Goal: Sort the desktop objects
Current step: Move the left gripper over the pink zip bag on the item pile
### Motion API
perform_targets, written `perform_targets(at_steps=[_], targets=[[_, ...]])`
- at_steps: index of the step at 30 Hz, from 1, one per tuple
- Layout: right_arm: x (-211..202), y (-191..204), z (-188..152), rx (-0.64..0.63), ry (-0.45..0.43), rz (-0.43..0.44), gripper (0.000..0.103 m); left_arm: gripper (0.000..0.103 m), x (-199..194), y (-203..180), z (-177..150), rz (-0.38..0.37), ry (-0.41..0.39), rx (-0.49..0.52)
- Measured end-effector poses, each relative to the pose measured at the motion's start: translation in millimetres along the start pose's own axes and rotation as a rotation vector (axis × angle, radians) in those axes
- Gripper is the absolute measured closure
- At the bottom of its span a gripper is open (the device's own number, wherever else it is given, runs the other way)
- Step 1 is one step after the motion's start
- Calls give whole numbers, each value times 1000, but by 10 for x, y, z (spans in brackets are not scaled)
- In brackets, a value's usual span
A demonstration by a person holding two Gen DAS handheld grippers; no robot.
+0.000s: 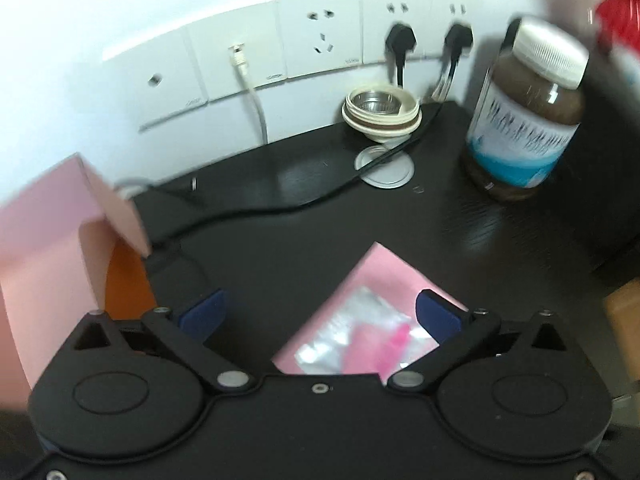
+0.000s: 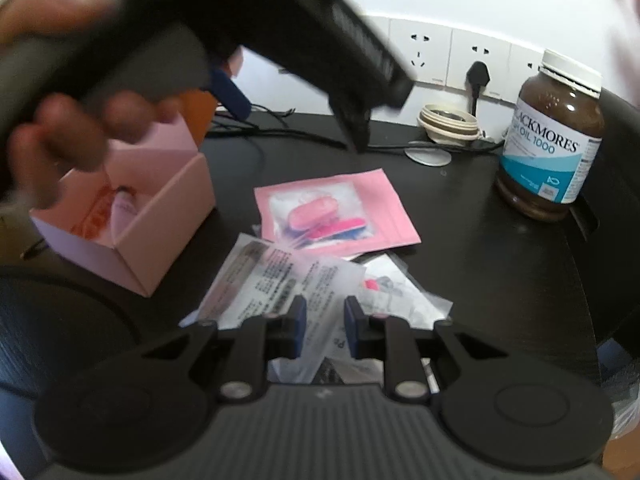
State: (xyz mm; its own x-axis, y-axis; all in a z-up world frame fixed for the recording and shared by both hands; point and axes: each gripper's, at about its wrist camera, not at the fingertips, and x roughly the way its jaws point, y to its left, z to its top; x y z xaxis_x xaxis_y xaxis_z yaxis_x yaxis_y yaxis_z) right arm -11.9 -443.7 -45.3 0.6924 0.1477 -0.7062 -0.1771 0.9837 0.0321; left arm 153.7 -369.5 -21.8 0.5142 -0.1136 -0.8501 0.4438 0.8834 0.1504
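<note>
My left gripper (image 1: 320, 312) stands wide open above a flat pink packet (image 1: 372, 280) with a clear pouch on it, and nothing sits between its blue fingertips (image 1: 204, 312). An open pink box (image 1: 60, 240) stands to its left. In the right wrist view, my right gripper (image 2: 325, 324) has its jaws drawn narrow around a clear plastic packet (image 2: 280, 276) with printed text. This packet lies on a small heap in front of the pink packet (image 2: 340, 208). The pink box (image 2: 160, 216) holds a red-printed item. A hand carries the blurred left gripper above it, one blue fingertip (image 2: 234, 94) showing.
A brown supplement bottle (image 2: 552, 140) with a white cap stands at the right on the black desk (image 2: 480, 260). A cream lid (image 2: 448, 124) and a round cable grommet (image 2: 426, 156) sit near the wall sockets. Black cables (image 1: 260, 208) run across the back of the desk.
</note>
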Motion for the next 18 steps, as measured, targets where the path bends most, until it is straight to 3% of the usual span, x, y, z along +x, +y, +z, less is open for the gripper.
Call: perform_targets(at_steps=[5, 12, 14, 16, 18], targets=[[21, 0, -7, -40, 8, 19, 82, 8, 251, -125, 71, 5, 45, 166], [-11, 34, -16, -94, 5, 24, 82, 9, 313, -534, -90, 19, 23, 460], [-35, 82, -15, -135, 0, 9, 82, 9, 355, -492, -85, -1, 42, 435], [-85, 107, -19, -143, -14, 7, 82, 15, 360, -399, -49, -55, 74, 372], [-114, 114, -29, -140, -16, 15, 82, 34, 370, -313, -21, -120, 113, 317]])
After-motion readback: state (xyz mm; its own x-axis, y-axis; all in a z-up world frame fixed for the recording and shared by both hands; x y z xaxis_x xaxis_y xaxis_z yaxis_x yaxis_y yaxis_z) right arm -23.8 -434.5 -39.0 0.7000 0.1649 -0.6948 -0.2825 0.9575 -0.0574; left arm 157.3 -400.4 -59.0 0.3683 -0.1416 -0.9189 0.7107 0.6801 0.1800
